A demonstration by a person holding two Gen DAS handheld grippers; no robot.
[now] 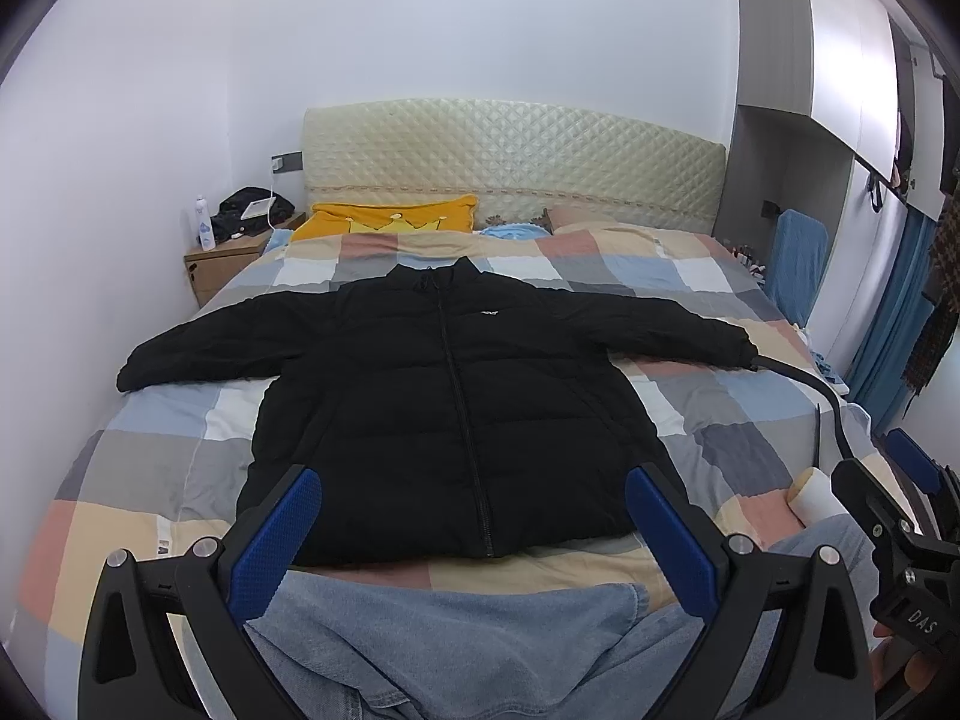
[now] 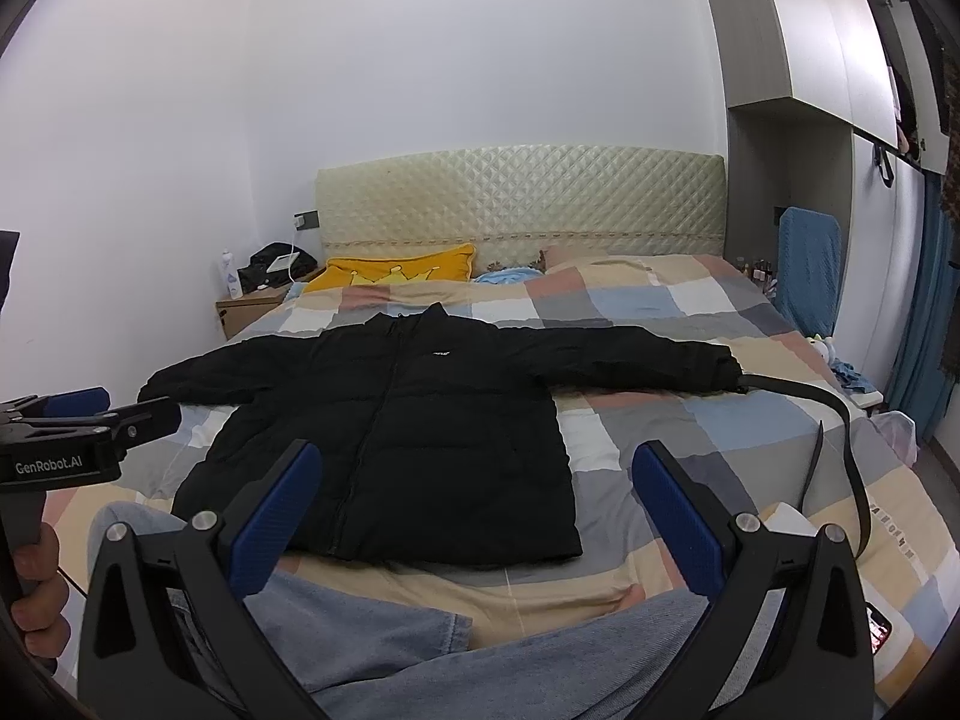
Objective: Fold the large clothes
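Observation:
A black puffer jacket (image 1: 432, 396) lies flat on the checked bed cover (image 1: 150, 456), zipped, collar toward the headboard, both sleeves spread out sideways. It also shows in the right wrist view (image 2: 420, 438). My left gripper (image 1: 474, 522) is open and empty, held above the jacket's near hem. My right gripper (image 2: 474, 498) is open and empty, near the hem's right corner. Each gripper shows at the edge of the other's view: the right gripper (image 1: 900, 498) and the left gripper (image 2: 90, 420).
Light blue jeans (image 1: 450, 648) lie at the bed's near edge. A black belt (image 2: 840, 450) lies right of the jacket's sleeve. A yellow pillow (image 1: 390, 216) is at the headboard (image 1: 510, 156). A nightstand (image 1: 228, 258) stands at left, a wardrobe (image 1: 840, 90) at right.

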